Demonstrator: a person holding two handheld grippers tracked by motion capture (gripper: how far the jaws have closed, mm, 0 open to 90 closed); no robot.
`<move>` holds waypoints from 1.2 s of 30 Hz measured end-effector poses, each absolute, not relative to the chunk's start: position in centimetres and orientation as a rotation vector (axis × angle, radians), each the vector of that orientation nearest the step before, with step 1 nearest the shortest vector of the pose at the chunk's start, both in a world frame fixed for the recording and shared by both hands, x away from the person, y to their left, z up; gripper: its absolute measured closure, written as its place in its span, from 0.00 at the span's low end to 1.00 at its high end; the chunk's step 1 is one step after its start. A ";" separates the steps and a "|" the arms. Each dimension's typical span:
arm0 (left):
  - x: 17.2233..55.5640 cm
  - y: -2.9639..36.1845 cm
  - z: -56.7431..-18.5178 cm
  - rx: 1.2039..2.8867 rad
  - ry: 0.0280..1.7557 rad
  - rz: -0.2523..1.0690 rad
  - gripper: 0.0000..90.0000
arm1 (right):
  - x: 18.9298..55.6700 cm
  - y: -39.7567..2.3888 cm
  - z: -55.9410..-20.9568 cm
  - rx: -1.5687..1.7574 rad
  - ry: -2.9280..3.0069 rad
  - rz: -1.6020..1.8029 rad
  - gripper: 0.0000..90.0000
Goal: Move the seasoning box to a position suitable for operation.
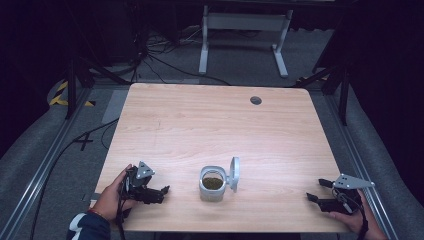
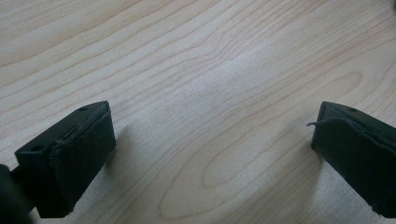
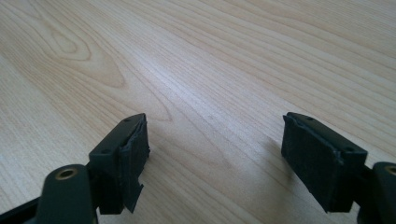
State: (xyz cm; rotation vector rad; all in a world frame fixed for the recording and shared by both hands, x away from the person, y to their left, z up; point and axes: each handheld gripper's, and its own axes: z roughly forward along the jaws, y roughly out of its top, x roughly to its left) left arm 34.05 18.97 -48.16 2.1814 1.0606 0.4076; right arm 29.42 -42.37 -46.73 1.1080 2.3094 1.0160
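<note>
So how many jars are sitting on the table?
1. The jar stands near the table's front edge, between the left gripper and the right gripper, with its hinged lid flipped open and something dark inside.

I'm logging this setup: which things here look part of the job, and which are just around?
Likely in the job:
small white jar with hinged lid open
left gripper, open
right gripper, open

Just around:
white metal table frame
black floor cables

Open jar, wooden table, grey stand
</note>
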 end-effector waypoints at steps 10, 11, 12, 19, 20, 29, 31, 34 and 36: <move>34.5 19.0 -48.2 2.175 1.072 0.399 0.00 | 29.4 -42.4 -46.7 1.107 2.308 1.015 0.26; 34.6 19.0 -48.2 2.176 1.062 0.394 0.00 | 29.4 -42.4 -46.7 1.106 2.309 1.014 0.26; 34.6 19.0 -48.2 2.175 1.060 0.391 0.00 | 29.4 -42.4 -46.7 1.107 2.308 1.010 0.26; 34.9 19.7 -48.1 2.218 0.971 0.366 0.00 | 29.5 -42.2 -46.4 1.105 2.319 0.984 0.29; 35.0 19.9 -48.1 2.228 0.952 0.367 0.00 | 29.5 -42.1 -46.3 1.112 2.316 0.981 0.32; 35.2 20.1 -48.2 2.225 0.930 0.353 0.00 | 29.2 -40.3 -43.4 1.026 2.322 1.123 0.72; 35.2 20.1 -48.2 2.226 0.926 0.350 0.00 | 29.4 -39.5 -42.5 1.007 2.328 1.186 0.79; 35.2 20.1 -48.2 2.226 0.925 0.350 0.00 | 29.6 -37.9 -41.2 0.937 2.321 1.219 0.89; 35.2 20.1 -48.2 2.226 0.925 0.350 0.00 | 29.6 -36.6 -40.6 0.901 2.336 1.216 0.93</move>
